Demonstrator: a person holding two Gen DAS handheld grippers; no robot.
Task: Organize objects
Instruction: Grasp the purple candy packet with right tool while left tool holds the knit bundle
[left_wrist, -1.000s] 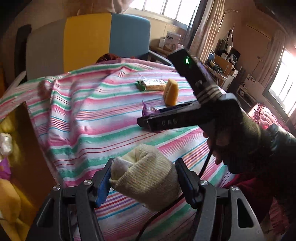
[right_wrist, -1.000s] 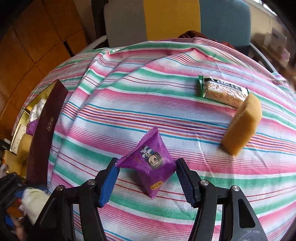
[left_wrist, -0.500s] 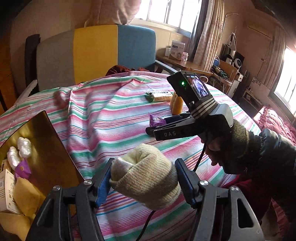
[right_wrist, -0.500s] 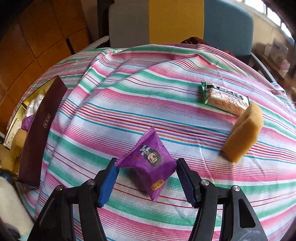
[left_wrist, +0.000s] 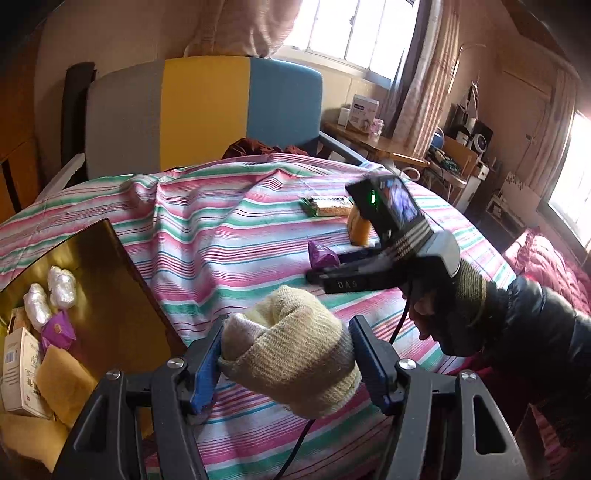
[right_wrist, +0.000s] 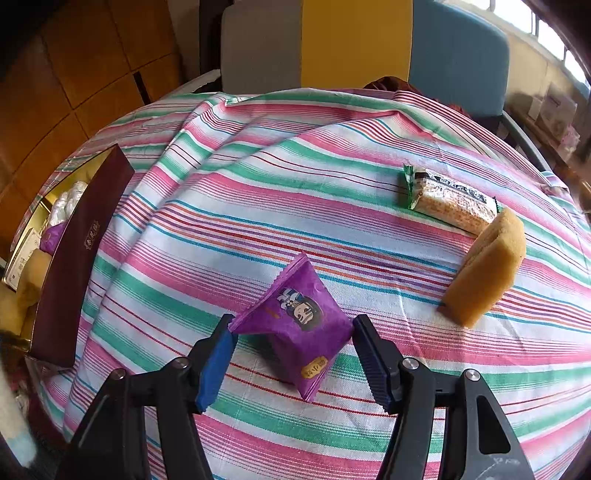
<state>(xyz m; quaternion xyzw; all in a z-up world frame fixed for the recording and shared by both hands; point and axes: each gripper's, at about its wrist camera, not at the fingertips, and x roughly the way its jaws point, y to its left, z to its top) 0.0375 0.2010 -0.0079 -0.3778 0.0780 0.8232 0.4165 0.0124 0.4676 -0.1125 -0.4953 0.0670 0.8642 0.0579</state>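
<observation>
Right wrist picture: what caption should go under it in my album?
Right gripper closing around a purple snack packet on the striped tablecloth.

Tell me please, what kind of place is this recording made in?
Most likely a lived-in home, perhaps a combined dining and bedroom. A round table under a striped tablecloth holds snacks, an upholstered chair stands behind it, and curtained windows light cluttered shelves.

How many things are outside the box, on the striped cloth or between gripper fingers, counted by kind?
purple snack packet: 1
green-wrapped bar: 1
yellow sponge block: 1
rolled sock: 1
Total: 4
</observation>
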